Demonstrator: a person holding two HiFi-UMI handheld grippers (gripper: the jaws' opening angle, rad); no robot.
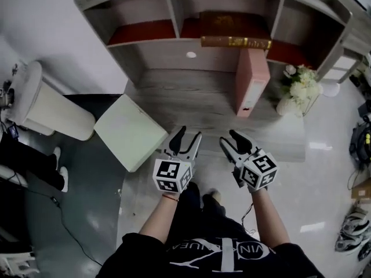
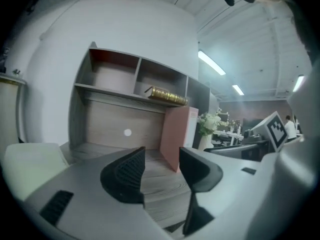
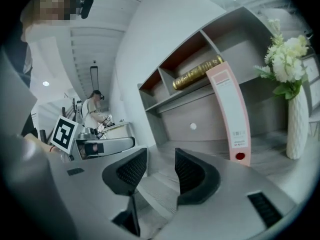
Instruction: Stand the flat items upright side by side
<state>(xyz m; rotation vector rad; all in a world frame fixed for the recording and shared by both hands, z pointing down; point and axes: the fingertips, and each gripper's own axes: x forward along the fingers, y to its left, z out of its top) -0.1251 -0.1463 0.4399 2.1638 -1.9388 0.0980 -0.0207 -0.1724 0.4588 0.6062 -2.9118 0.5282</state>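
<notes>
Both forearms reach forward from the body, roughly parallel, with the left gripper (image 1: 188, 136) and right gripper (image 1: 231, 139) held side by side above the front edge of the worktop (image 1: 174, 94), pointing at the shelf (image 1: 145, 54) and only slightly downward. Left fingers (image 2: 125, 174) released: a clear gap with bare worktop showing through it, nothing between. Right fingers (image 3: 192, 176) also released, gap narrower, nothing between. Pink binder (image 1: 252, 83) stands upright on the worktop right of centre, spine toward the person, just beside the vase (image 1: 298, 91) of white flowers. Book (image 1: 235, 32) with a gilt edge lies flat in the shelf's middle compartment, above the binder. In the head view the hands themselves are hidden behind the marker cubes (image 1: 173, 176). The binder's top overlaps the shelf's lower edge, so cannot tell whether it touches or leans there. The book's rear part is lost in the compartment's shadow; print on the binder's spine label is too small to read
</notes>
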